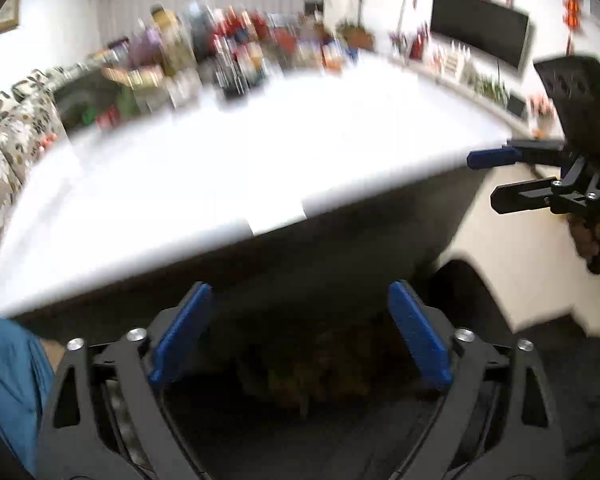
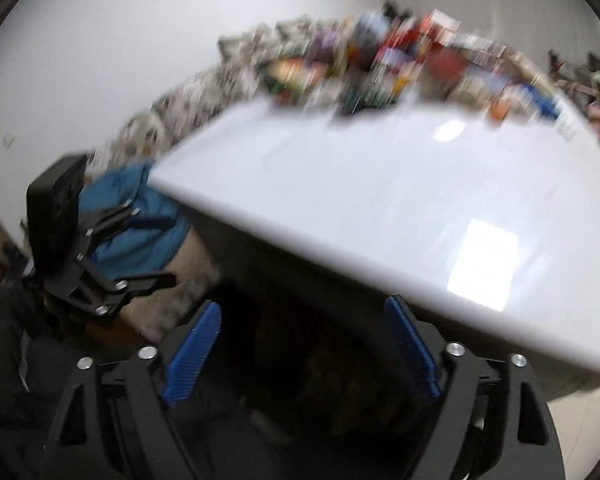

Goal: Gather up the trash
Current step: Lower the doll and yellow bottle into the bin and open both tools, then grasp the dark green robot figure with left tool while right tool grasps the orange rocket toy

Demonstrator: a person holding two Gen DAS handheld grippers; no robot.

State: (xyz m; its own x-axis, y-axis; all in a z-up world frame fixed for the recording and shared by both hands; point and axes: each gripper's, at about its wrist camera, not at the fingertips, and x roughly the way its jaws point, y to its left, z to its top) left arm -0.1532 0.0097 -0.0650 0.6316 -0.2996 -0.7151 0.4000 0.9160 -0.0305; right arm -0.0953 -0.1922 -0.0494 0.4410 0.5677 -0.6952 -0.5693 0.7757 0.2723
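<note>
1. My left gripper (image 1: 300,332) has its blue jaws spread wide with nothing between them; it points down past the near edge of the white tabletop (image 1: 228,168) into the dark space below.
2. My right gripper (image 2: 300,344) is the same: jaws spread, nothing pinched, aimed under the tabletop edge.
3. In the left wrist view my right gripper shows at the right edge, jaws apart, a hand (image 1: 592,236) behind it.
4. Below both grippers lies a dark opening with brownish, blurred contents (image 1: 320,364); I cannot tell whether this is the trash or what holds it.
5. A blurred cluster of colourful packages and bottles (image 1: 236,52) crowds the far edge of the tabletop, well apart from both grippers.
6. A blue cloth (image 2: 140,216) hangs beside the tabletop's left corner, and a floral sofa (image 1: 8,140) stands behind.
</note>
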